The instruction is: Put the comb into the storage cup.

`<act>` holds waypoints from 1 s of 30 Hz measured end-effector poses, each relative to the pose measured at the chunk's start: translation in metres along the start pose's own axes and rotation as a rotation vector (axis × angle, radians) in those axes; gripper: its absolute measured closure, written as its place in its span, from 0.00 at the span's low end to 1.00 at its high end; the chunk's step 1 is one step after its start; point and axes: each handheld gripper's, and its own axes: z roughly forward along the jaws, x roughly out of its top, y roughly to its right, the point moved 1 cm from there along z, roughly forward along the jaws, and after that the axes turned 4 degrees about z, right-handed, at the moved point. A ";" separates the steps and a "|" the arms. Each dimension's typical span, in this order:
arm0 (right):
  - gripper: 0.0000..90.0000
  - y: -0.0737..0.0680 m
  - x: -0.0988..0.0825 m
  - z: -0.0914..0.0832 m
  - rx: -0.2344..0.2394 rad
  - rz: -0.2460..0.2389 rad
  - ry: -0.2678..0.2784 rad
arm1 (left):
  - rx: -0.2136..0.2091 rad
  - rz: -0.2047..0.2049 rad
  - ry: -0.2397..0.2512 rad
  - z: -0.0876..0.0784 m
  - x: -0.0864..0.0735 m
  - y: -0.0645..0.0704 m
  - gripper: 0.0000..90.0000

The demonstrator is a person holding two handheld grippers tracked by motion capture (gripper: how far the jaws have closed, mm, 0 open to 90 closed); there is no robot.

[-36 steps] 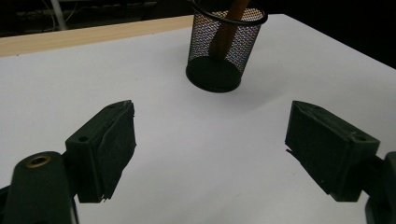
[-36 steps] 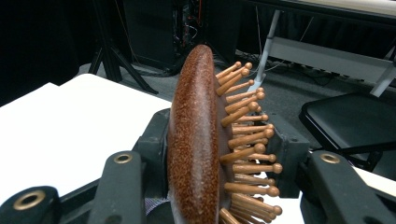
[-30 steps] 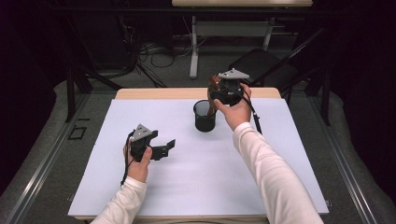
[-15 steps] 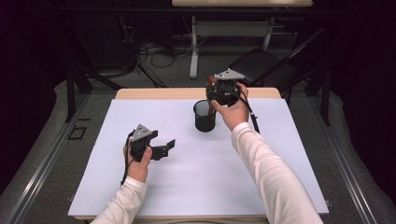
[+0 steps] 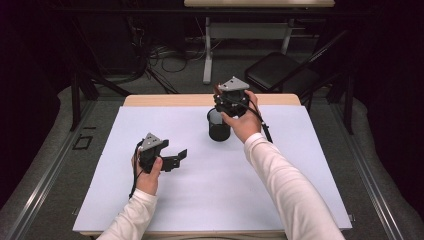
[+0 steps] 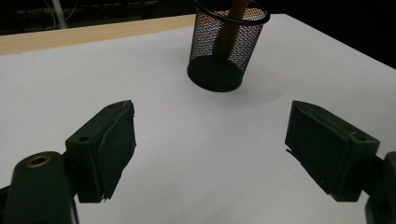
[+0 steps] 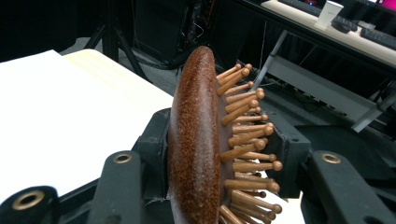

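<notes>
A black mesh cup stands upright at the back middle of the white sheet. My right gripper hovers just above and behind the cup, shut on the head of a brown wooden hairbrush with round-tipped bristles. The brush handle slants down inside the cup. My left gripper rests low over the sheet at the left, pointing toward the cup; its jaws stand wide open with nothing between them.
The white sheet covers a wooden table whose bare back edge shows behind the cup. A black chair and a desk frame stand on the floor beyond the table. Cables lie on the floor there.
My right gripper with the brush has drifted slightly to the left over the cup. The left gripper and the cup have not moved.
</notes>
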 end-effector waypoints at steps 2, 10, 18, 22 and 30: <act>0.55 -0.003 0.000 0.000 -0.002 -0.017 0.001 | 0.000 -0.001 0.001 0.000 0.000 0.000 0.18; 0.55 -0.014 0.000 0.001 -0.006 -0.071 0.003 | 0.003 -0.004 0.002 0.000 0.000 0.000 0.18; 0.55 -0.023 0.000 0.002 -0.009 -0.121 0.004 | 0.003 -0.005 0.004 -0.001 0.000 -0.001 0.18; 0.55 -0.027 0.000 0.003 -0.010 -0.143 0.005 | 0.003 -0.005 0.003 -0.001 0.000 -0.001 0.18; 0.55 -0.034 -0.002 0.003 -0.014 -0.174 0.006 | 0.003 -0.006 0.005 -0.001 0.000 -0.001 0.18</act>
